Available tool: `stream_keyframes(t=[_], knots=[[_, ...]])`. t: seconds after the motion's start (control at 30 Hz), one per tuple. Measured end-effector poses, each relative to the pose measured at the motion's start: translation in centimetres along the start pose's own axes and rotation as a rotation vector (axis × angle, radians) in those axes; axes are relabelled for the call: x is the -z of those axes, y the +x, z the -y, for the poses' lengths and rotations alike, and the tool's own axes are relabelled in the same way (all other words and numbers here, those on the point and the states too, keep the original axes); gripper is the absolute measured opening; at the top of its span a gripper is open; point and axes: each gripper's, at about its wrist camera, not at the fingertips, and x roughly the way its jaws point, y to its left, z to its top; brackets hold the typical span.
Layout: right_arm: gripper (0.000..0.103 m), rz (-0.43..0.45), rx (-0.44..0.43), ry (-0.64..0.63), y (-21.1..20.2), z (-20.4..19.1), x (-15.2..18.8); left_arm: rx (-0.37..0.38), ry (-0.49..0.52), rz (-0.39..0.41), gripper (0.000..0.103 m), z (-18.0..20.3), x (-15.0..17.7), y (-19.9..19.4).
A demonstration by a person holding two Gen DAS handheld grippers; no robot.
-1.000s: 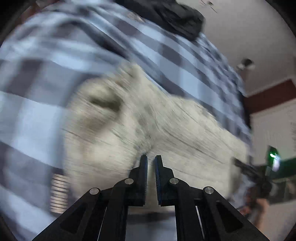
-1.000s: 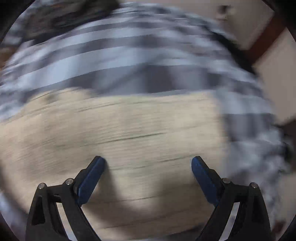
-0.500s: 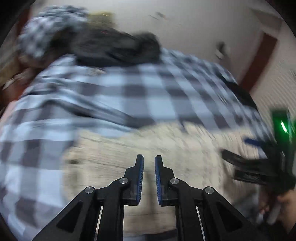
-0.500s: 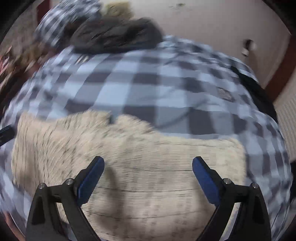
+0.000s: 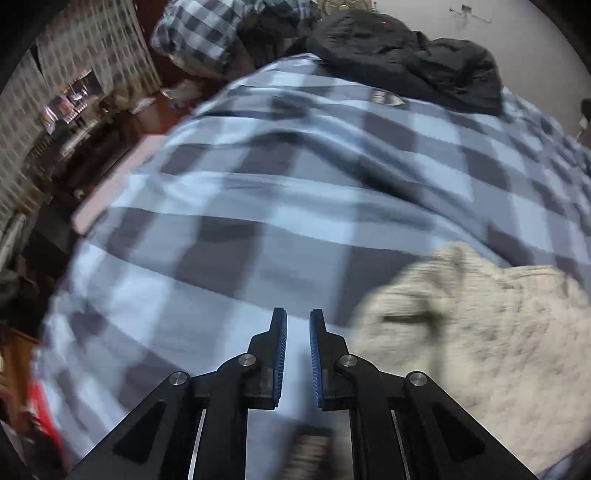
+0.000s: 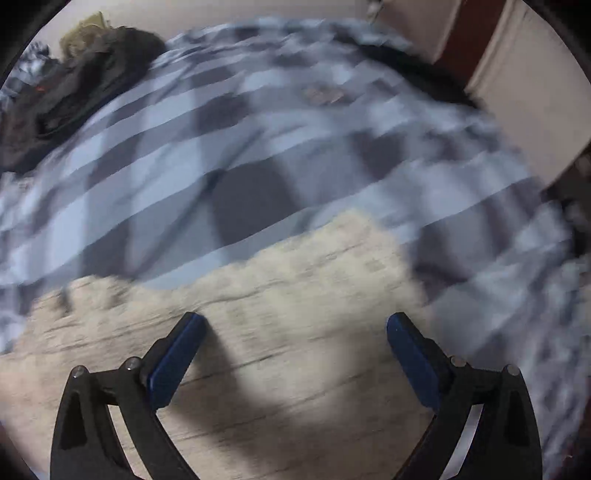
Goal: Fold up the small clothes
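A small beige patterned garment (image 5: 480, 332) lies on the blue-and-grey checked bedspread (image 5: 295, 206), at the right in the left wrist view. My left gripper (image 5: 297, 325) is over bare bedspread to the left of the garment, its jaws nearly together with a narrow gap and nothing between them. In the right wrist view the garment (image 6: 288, 295) fills the lower part of the frame. My right gripper (image 6: 295, 332) is wide open just above it, empty. Both views are blurred by motion.
A heap of dark clothes (image 5: 406, 55) and a checked pillow (image 5: 199, 33) lie at the far end of the bed. The bed's left edge (image 5: 107, 184) drops to a cluttered floor. A wall and a brown door frame (image 6: 469, 40) stand at the right.
My left gripper has swung left off the garment to bare bedspread, still nearly shut and empty. My right gripper stays wide open over the garment; its view has turned right.
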Motion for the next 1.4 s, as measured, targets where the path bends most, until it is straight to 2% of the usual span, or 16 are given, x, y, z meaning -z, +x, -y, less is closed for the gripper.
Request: stream_keyframes(t=[0.07,0.17,0.27,0.33,0.4,0.5,0.57,0.67,0.73,0.77,0.9,1.03,1.13,1.2,1.33,1.4], knots=[[0.097,0.048,0.084,0.009,-1.4,0.3,0.0,0.08,-0.044,-0.015,0.01,-1.5,0.4,-0.9],[0.097,0.062,0.009,0.04,-2.8,1.3,0.3,0.142,-0.052,0.04,0.01,-1.5,1.8,-4.0],[0.097,0.06,-0.046,0.058,-4.1,2.1,1.1,0.231,0.067,0.063,0.01,0.6,2.9,-6.5],[0.097,0.083,-0.11,0.072,-5.6,3.2,1.5,0.35,0.171,0.039,0.01,2.0,3.9,-7.8],[0.099,0.112,-0.2,0.093,-7.4,4.7,2.3,0.397,0.252,0.025,0.01,2.8,4.4,-8.3],[0.099,0.097,-0.331,0.106,-8.5,6.2,3.1,0.246,0.357,0.06,0.011,3.2,6.8,-9.5],[0.099,0.045,-0.423,0.101,-8.9,7.2,3.4,0.192,0.402,0.067,0.011,3.4,7.8,-9.9],[0.099,-0.034,-0.47,0.09,-10.1,8.7,3.4,0.253,0.369,0.016,0.011,2.7,7.8,-9.7],[0.099,-0.056,-0.479,0.063,-11.9,9.7,3.4,0.382,0.307,-0.069,0.011,2.0,7.6,-8.6],[0.099,-0.052,-0.486,0.037,-13.1,10.2,3.3,0.413,0.291,-0.084,0.01,1.7,7.9,-8.0],[0.099,-0.002,-0.437,-0.079,-18.7,12.4,3.2,0.433,0.342,-0.089,0.011,2.1,8.4,-7.3],[0.099,0.061,-0.399,-0.18,-24.5,15.2,2.9,0.421,0.414,-0.048,0.011,3.2,8.5,-7.7],[0.099,0.11,-0.429,-0.231,-28.7,17.4,2.8,0.423,0.443,0.0,0.011,3.6,8.0,-8.4],[0.099,0.116,-0.494,-0.254,-30.6,18.6,2.9,0.435,0.437,0.021,0.011,3.6,7.6,-8.9],[0.102,0.065,-0.632,-0.256,-30.0,18.3,3.6,0.48,0.434,0.045,0.011,3.9,7.2,-9.2],[0.102,0.027,-0.619,-0.245,-27.2,16.2,4.3,0.494,0.426,0.04,0.011,4.2,7.2,-9.1]])
